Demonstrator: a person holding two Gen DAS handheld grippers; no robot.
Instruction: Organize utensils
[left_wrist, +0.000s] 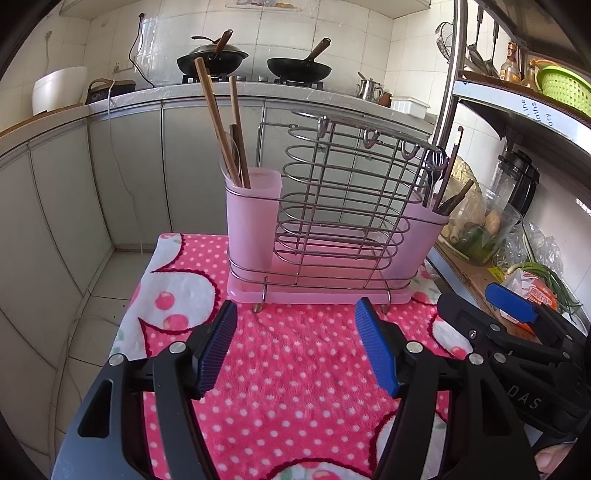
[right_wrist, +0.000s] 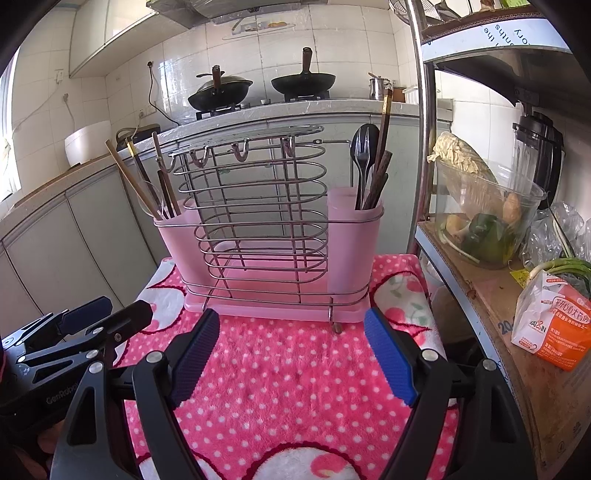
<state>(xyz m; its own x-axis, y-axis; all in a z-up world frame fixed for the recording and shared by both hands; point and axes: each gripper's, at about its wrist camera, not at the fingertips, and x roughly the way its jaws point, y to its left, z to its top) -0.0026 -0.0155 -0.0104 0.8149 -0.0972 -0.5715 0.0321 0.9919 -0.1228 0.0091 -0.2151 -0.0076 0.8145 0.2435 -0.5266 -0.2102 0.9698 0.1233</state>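
The left gripper (left_wrist: 297, 347) hung low over the pink polka-dot towel (left_wrist: 295, 369) with its blue-padded fingers spread wide apart and nothing between them, and the right gripper (right_wrist: 291, 354) sat in much the same pose beside it, its own pads likewise parted and empty; each one showed at the edge of the other's view, the right gripper (left_wrist: 517, 325) off to the right and the left gripper (right_wrist: 74, 328) off to the left, neither touching anything. Just beyond the fingertips, on the far part of the towel, stood the utensil rack (right_wrist: 258, 221), a wire frame of stacked oval loops with hooks along its top bar, resting in a pink drip tray (right_wrist: 273, 310) and flanked by two pink cups. The left cup (left_wrist: 253, 218) held wooden chopsticks (left_wrist: 218, 118) and what looked like a clear spoon, all leaning leftward. The right cup (right_wrist: 354, 243) held a black spoon (right_wrist: 364, 147) standing upright with dark chopsticks (right_wrist: 382, 155) beside it. Behind the rack ran a grey kitchen counter (left_wrist: 221, 92) carrying two black woks (left_wrist: 299, 68) on a stove. To the right, a metal shelf (right_wrist: 498, 295) bore a glass bowl of vegetables (right_wrist: 484, 210), an orange-and-white carton (right_wrist: 554, 332) and green onions
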